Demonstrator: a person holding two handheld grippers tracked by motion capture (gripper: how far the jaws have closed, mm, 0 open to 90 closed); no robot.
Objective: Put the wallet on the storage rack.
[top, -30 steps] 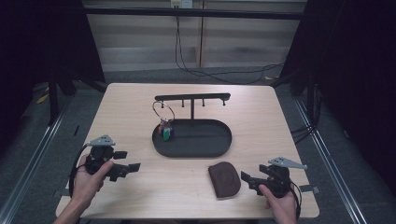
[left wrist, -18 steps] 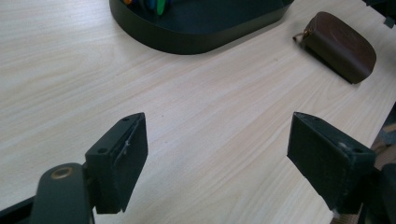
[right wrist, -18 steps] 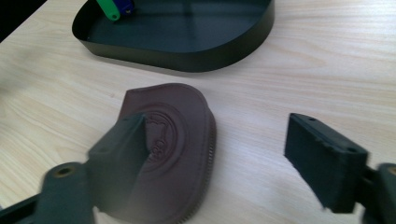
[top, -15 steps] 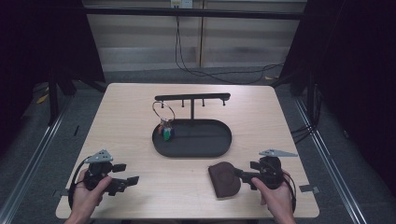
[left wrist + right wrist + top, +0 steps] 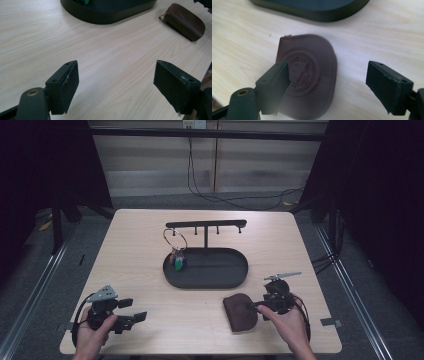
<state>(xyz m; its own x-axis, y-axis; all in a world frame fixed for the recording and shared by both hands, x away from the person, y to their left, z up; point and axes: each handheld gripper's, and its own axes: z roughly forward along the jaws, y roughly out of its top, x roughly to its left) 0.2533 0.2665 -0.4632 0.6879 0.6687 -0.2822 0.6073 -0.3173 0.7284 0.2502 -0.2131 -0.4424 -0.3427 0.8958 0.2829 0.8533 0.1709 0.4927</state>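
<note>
Pouch (image 5: 308, 75): dark brown, round embossed emblem on its face. Tray (image 5: 205, 268) and its rack (image 5: 205, 224): matte black. Key ring (image 5: 174, 239): silver, with green and reddish tags (image 5: 177, 260). Table (image 5: 140, 245): pale wood grain. Gripper pads (image 5: 176, 86): black.

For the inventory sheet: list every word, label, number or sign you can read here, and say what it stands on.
No text can be read in these pictures.
Brown leather pouch: a round embossed emblem, a figure inside rings; any lettering in it is too blurred to read.
Tags on the key ring at the black tray: too small to read.
Grippers: no markings legible.
</note>
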